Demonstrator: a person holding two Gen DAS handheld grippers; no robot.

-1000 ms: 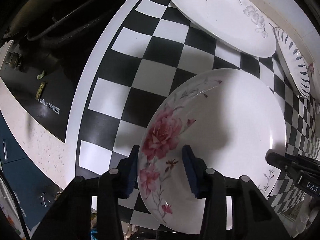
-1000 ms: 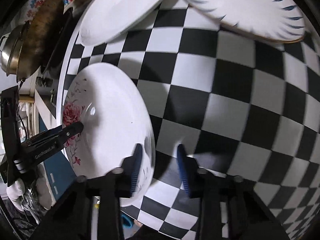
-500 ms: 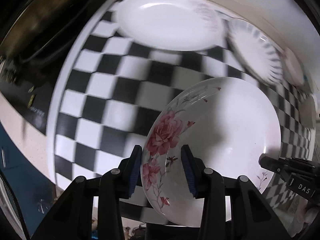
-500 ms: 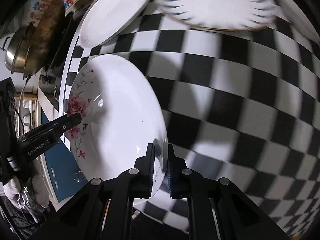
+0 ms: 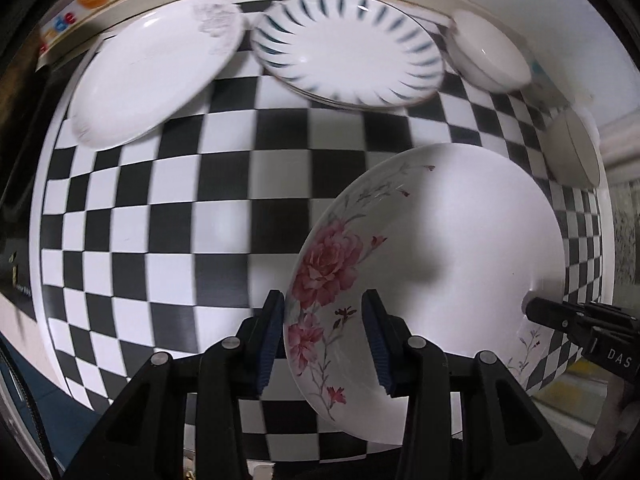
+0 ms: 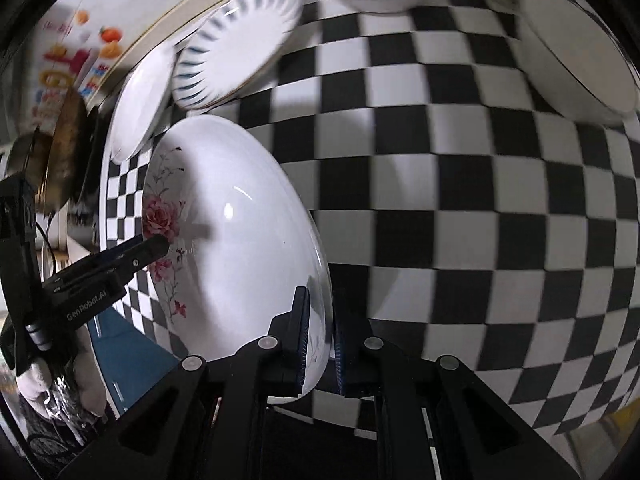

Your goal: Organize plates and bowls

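A white deep plate with pink flowers (image 5: pixel 440 248) hangs tilted above the checkered table (image 5: pixel 200 216), held from two sides. My left gripper (image 5: pixel 324 340) is shut on its flowered rim, one pad outside and one inside. My right gripper (image 6: pixel 320 340) is shut on the opposite rim of the same plate (image 6: pixel 240 240). Each gripper shows in the other's view, the right one (image 5: pixel 560 320) at the plate's far edge and the left one (image 6: pixel 132 256) on the flowers.
Along the back of the table lie a plain white oval plate (image 5: pixel 152 76), a blue-striped plate (image 5: pixel 348 52), a white bowl (image 5: pixel 488 56) and another white dish (image 5: pixel 576 152). A pan (image 6: pixel 64 148) stands off the table's left end.
The right gripper has shut on the flowered plate's rim. Both grippers have lifted the plate and carried it along the table, so the striped plate and the bowls have come into view.
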